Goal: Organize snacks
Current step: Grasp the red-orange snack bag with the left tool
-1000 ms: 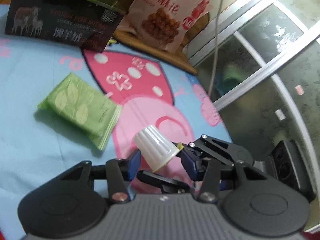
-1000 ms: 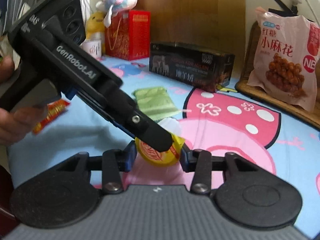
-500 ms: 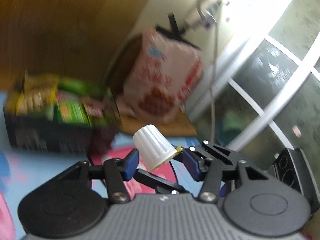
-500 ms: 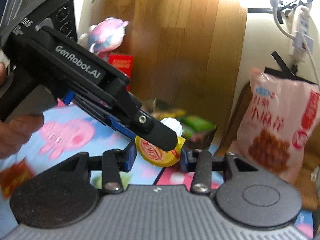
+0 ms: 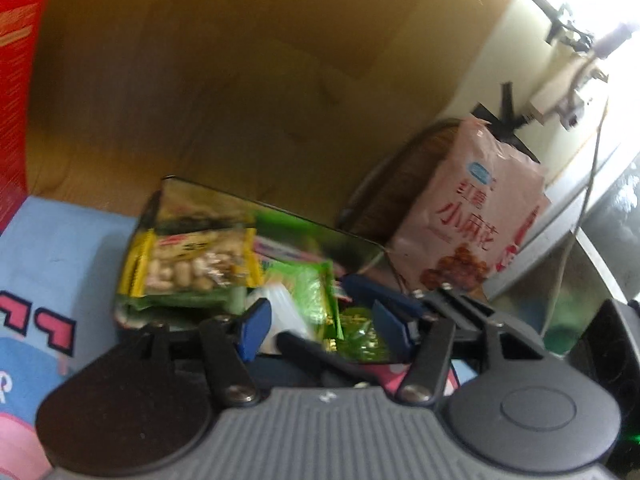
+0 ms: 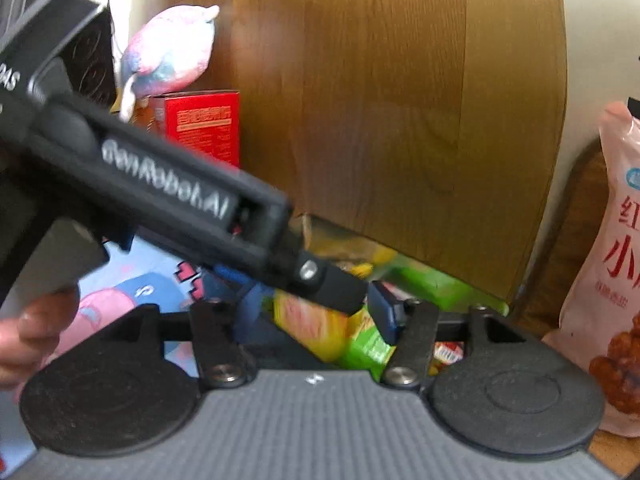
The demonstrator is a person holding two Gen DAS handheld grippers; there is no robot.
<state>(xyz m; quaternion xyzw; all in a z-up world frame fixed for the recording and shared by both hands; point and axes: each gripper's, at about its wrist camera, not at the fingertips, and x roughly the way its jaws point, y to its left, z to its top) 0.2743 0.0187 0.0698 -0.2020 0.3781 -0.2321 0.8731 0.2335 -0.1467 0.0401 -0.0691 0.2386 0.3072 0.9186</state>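
My left gripper hangs over an open dark box stuffed with snack packets, among them a peanut packet. Its jaws are opening, and a white jelly cup sits loose between them, close to the left pad. In the right wrist view my right gripper hovers at the same box, its jaws opening too. A jelly cup with a yellow lid lies between them, clear of the right pad. The left gripper's black body crosses this view and hides part of the cup.
A pink snack bag leans right of the box on a wooden tray. A red carton and a plush toy stand at the left. A wooden board rises behind. A person's hand holds the left gripper over the blue cartoon sheet.
Both grippers have travelled from the pink cartoon sheet to above the snack box. Their jaws have widened, and each cup has gone from gripped to loose between the pads.
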